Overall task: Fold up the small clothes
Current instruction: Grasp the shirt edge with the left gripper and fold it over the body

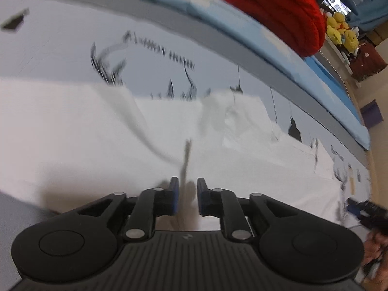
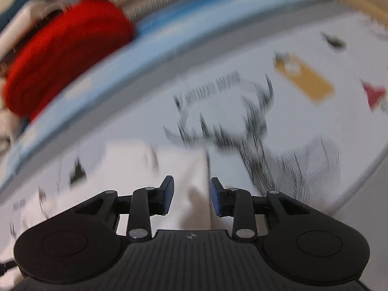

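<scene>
On the printed white bed sheet (image 1: pixel 60 55) we've got the white cloth garment (image 1: pixel 97 133) spread flat. Left hand-held gripper (image 1: pixel 188 198) and right one (image 2: pixel 191 200) both hang open above it. Only the left view catches yellow plush toys (image 1: pixel 339 31).

We angle both grippers downward: left gripper (image 1: pixel 188 197) jaws narrowly parted, right gripper (image 2: pixel 191 197) jaws wider apart.

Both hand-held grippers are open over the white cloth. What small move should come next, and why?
Probably lower the left hand-held gripper and close it on the raised fold of the white cloth: that fold stands between its open jaws, ungripped.
</scene>
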### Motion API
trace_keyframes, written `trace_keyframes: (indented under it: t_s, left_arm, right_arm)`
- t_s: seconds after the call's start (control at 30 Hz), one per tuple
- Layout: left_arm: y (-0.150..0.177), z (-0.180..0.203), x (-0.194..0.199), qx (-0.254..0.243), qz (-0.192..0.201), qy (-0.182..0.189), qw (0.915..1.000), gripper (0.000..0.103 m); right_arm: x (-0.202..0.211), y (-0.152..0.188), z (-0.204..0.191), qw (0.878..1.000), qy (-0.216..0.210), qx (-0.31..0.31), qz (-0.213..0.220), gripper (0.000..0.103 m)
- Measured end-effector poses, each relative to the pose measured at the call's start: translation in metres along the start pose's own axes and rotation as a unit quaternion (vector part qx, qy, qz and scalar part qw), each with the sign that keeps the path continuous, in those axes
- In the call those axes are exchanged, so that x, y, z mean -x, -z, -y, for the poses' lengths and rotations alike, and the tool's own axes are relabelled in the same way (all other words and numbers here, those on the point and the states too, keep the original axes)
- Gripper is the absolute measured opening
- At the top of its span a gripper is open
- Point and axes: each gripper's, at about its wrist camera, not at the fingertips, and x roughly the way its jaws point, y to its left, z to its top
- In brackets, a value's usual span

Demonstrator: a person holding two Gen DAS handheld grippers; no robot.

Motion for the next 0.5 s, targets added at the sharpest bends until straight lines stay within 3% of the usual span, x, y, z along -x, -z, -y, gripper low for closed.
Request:
trace_keyframes:
  t_s: [0.1, 0.2, 0.27, 0.37, 0.5]
  left_arm:
    - [0.008, 0.003, -0.009, -0.015, -0.024, -0.015, 0.9995, 0.025]
    - [0.013, 0.007, -0.013, -0.027, -0.032, -0.022, 0.9989, 0.024]
    - [0.016, 0.012, -0.011, -0.046, -0.032, -0.027, 0.9981, 0.002]
    - [0.017, 0.028, 0.011, -0.088, -0.004, -0.029, 0.9957, 0.002]
    - [0.019, 0.036, 0.041, -0.083, 0.021, -0.022, 0.9961, 0.002]
  right_arm:
    - [0.003, 0.021, -0.005, 0.999, 0.005, 0.026, -0.029, 0.034]
    - [-0.005, 0.039, -0.013, 0.994, 0.042, 0.08, -0.066, 0.034]
    - [-0.009, 0.048, -0.007, 0.99, 0.058, 0.097, -0.084, 0.039]
    - [0.0, 0.047, 0.003, 0.991, 0.059, 0.082, -0.088, 0.038]
    - [0.016, 0.041, -0.002, 0.992, 0.067, 0.092, -0.056, 0.032]
